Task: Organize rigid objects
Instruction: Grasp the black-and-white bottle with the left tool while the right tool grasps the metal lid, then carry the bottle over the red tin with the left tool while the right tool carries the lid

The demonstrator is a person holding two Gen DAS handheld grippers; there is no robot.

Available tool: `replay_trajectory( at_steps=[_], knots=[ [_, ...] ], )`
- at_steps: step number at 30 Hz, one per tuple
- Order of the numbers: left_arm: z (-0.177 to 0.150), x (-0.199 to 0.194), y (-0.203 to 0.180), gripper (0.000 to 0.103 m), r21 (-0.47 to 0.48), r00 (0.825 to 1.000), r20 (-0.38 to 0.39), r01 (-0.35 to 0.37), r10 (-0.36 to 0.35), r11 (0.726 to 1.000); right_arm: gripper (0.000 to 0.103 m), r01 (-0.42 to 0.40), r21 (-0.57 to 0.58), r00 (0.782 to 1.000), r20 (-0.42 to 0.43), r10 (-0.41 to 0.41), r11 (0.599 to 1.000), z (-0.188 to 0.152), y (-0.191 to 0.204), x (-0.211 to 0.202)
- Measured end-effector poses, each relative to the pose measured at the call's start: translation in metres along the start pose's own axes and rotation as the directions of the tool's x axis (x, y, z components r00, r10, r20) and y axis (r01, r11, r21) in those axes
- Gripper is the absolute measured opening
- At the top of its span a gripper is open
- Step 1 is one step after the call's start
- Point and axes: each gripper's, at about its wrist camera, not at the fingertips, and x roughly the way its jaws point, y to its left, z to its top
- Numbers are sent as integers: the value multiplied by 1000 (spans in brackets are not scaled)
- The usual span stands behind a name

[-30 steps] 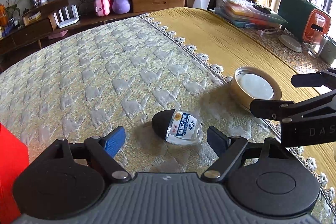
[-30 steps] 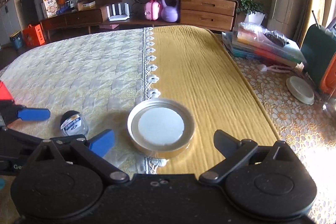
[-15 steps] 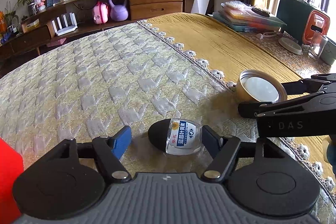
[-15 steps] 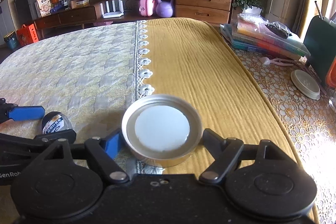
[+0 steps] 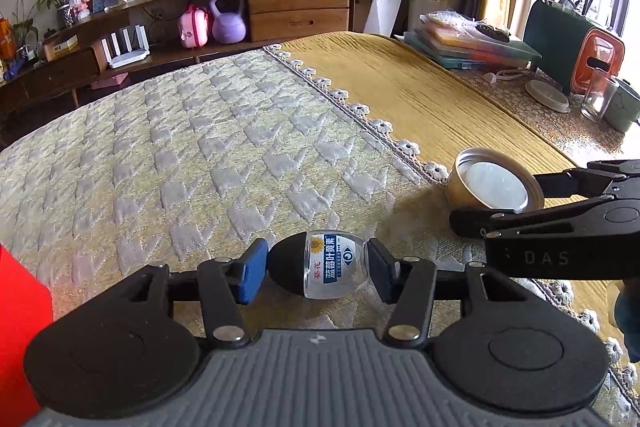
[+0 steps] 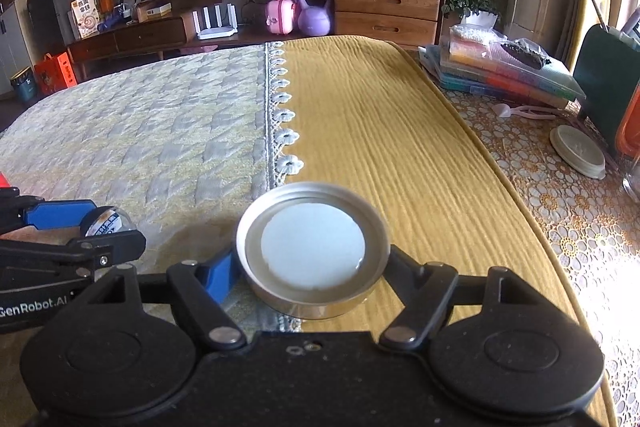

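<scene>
Two grippers, two items, one apiece.
Left gripper (image 5: 316,269), just closing, clamped on one small bottle (image 5: 320,265) at lower centre; right gripper (image 6: 312,267) gripping one round metal lid (image 6: 312,253) at centre.

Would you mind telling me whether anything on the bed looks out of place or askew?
The small bottle lies on its side on the quilt rather than upright, with the left gripper closed on its two ends. The metal lid rests inside-up, clamped by the right gripper. Nothing looks spilled or damaged.
</scene>
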Motion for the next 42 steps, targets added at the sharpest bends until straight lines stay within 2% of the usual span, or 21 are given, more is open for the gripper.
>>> replay_trajectory(
  at_steps=[10, 26, 42],
  knots=[
    [1, -39, 2, 53, -16, 1000, 2, -6, 6, 1000, 75, -36, 3, 999, 42, 36, 999, -3, 9, -46],
    [-9, -135, 16, 53, -49, 999, 27, -45, 46, 998, 75, -92, -52, 990, 103, 97, 994, -10, 49, -128],
    [-48, -222, 57, 53, -147, 996, 44, -75, 82, 986, 75, -176, -170, 975, 103, 195, 970, -30, 121, -184]
  ],
)
